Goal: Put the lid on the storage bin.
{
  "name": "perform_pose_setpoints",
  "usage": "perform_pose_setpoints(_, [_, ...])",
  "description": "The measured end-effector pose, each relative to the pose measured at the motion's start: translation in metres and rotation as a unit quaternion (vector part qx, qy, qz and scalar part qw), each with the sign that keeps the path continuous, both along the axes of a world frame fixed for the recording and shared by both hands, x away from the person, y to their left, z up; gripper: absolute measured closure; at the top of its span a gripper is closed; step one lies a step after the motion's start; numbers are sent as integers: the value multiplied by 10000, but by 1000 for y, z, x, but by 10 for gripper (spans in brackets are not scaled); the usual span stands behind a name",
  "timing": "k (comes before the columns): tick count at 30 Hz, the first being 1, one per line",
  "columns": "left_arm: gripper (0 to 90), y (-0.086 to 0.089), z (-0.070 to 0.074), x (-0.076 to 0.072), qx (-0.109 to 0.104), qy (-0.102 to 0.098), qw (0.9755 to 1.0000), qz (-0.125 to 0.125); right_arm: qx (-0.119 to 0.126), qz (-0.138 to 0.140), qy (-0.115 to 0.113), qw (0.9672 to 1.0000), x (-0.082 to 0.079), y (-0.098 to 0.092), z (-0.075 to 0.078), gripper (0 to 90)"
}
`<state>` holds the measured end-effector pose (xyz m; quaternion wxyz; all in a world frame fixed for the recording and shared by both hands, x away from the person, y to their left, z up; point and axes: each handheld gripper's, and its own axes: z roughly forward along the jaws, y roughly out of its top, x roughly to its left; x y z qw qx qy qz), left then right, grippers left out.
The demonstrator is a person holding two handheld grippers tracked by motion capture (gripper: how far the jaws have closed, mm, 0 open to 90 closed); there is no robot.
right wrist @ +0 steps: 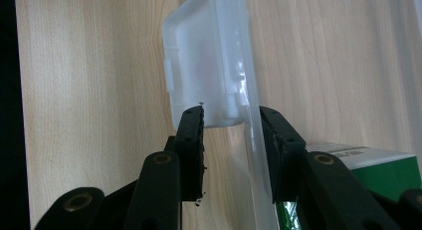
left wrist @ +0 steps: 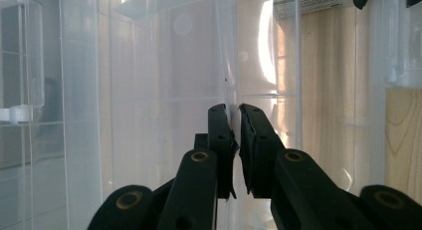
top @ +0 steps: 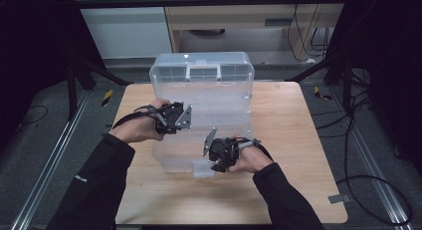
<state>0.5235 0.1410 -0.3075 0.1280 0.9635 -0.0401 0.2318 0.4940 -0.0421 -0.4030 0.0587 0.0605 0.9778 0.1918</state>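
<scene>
Clear plastic organizer box sits mid-desk, lid open toward 12 o'clock. Left tool pinches a thin wall at its 9 o'clock side; right tool stands narrow astride the front latch at 6 o'clock. Judgement: light, stiff, slick, brittle; hold rims and the latch.

wooden table, grey floor, black frame bars, cables.

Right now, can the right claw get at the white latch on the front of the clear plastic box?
Probably yes. The right claw already sits at the latch with its jaws on either side of the box edge beside it. Nothing stands between them, and the left claw is busy farther back.
</scene>
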Motion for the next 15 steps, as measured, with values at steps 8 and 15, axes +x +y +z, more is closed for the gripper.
perform_pose_setpoints(8, [833, -1, -1, -1, -16, -50, 9999, -156, 55, -109, -97, 9999, -3, -1, 1, 649])
perform_pose_setpoints(15, [828, 1, -4, -4, -65, -30, 9998, -200, 678, -389, -267, 9966, -9, -19, 16, 656])
